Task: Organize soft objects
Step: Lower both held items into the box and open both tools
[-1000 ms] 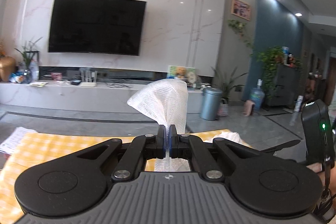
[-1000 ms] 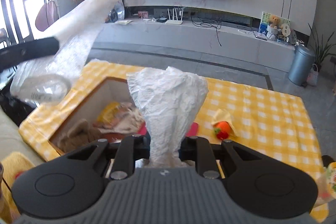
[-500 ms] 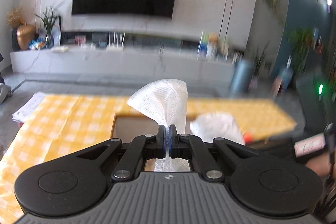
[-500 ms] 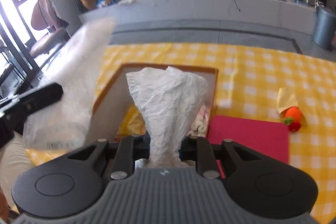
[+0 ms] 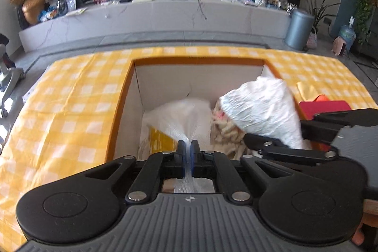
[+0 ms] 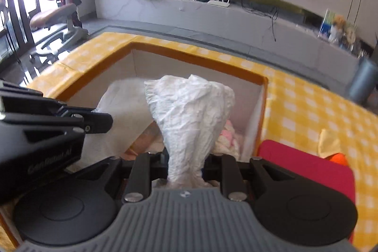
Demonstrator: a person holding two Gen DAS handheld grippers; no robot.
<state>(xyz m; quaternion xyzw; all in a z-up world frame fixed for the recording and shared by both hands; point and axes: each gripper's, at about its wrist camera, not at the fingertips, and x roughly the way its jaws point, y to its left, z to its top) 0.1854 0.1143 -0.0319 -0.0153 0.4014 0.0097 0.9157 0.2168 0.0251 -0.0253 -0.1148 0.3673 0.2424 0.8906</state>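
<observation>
An open cardboard box (image 5: 198, 60) with an orange rim (image 6: 189, 56) sits on the yellow checked table. My left gripper (image 5: 187, 145) hangs over the box's near side. Its jaws are opening, with a narrow gap and a strip of white mesh sheet (image 5: 182, 117) still between the pads; the sheet droops into the box (image 6: 122, 100). My right gripper (image 6: 185, 157) is shut on a crinkled white bag (image 6: 189, 110), held over the box's right half (image 5: 259, 105). Beneath them lie a cream plush thing (image 5: 226, 129) and a yellow item (image 5: 158, 138).
A red pad (image 6: 302, 162) lies right of the box, with an orange toy and yellow cloth (image 6: 340, 157) beyond it. The checked tablecloth (image 5: 70, 98) spreads to the left. A desk chair (image 6: 59, 18) and a grey bin (image 5: 298, 30) stand on the floor past the table.
Both grippers came down and tipped toward the box. The mesh sheet, upright before, now hangs into the box, and the left jaws have parted slightly. The right grip is unchanged.
</observation>
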